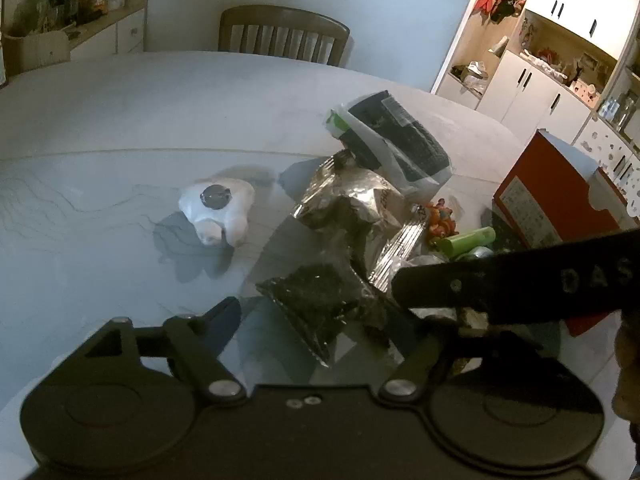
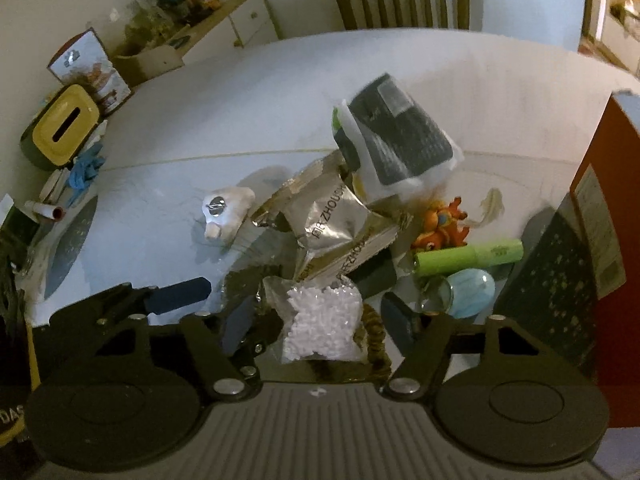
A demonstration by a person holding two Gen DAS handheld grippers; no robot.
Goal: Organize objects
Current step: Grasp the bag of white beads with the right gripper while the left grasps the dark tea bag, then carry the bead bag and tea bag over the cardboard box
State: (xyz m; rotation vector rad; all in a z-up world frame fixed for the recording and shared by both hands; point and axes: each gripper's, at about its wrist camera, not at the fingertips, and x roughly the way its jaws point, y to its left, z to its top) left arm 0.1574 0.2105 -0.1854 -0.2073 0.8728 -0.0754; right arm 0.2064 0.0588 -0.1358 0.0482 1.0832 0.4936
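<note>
A heap of objects lies on the white table (image 1: 120,120): a clear bag of small beads (image 2: 320,320) (image 1: 316,300), silver foil packets (image 2: 336,220) (image 1: 348,200), a black-and-white pouch (image 2: 400,136) (image 1: 396,140), an orange toy (image 2: 440,224), a green tube (image 2: 468,260) and a blue glass pebble (image 2: 472,292). A white plastic piece (image 1: 218,212) (image 2: 224,212) lies apart to the left. My left gripper (image 1: 332,320) is open around the bead bag's near end. My right gripper (image 2: 320,320) is open with the bead bag between its fingers.
A red box (image 1: 560,200) (image 2: 600,208) stands at the right of the heap. A yellow-lidded container (image 2: 64,124), blue gloves (image 2: 86,168) and small items sit at the table's left. A wooden chair (image 1: 284,34) stands behind the table. White cabinets (image 1: 540,72) stand far right.
</note>
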